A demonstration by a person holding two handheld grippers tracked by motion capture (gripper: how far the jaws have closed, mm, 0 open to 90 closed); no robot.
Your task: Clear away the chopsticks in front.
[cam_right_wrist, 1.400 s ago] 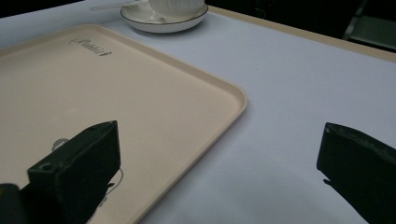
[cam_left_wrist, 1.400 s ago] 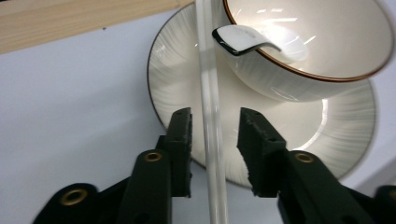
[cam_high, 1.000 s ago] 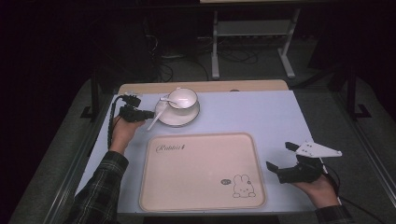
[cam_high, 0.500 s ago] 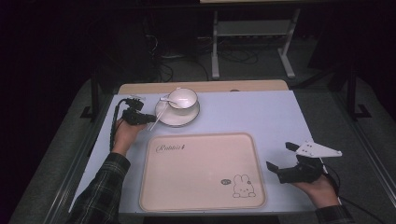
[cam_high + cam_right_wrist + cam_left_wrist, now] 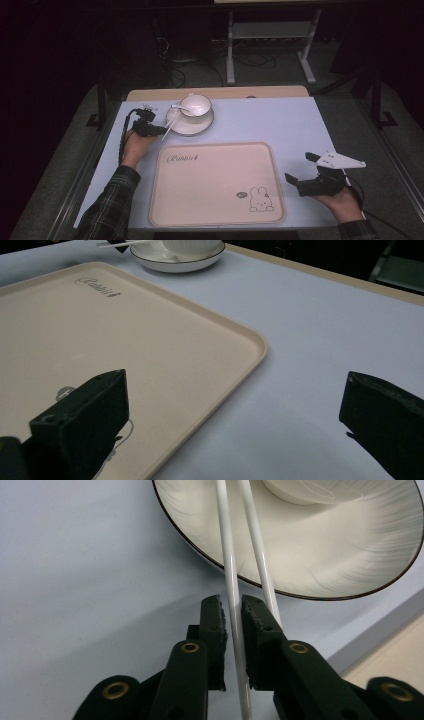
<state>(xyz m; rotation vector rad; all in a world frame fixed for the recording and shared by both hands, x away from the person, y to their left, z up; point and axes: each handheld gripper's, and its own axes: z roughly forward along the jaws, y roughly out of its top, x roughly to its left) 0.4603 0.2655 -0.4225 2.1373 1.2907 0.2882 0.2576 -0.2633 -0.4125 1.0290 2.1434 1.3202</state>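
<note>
Closing left gripper (image 5: 231,611) jaws flank one white chopstick (image 5: 231,580); contact unclear, second chopstick just beside, saucer (image 5: 320,555) ahead. Right gripper (image 5: 235,415) released, straddling tray (image 5: 150,350) edge.

Left gripper (image 5: 161,131) held low off a plaid-sleeved forearm, jaws just been closing, now nearly together on a thin white chopstick (image 5: 231,587) between the pads. Right gripper (image 5: 299,168) resting well apart from it, palm underneath, jaws spread wide with nothing between them.
</note>
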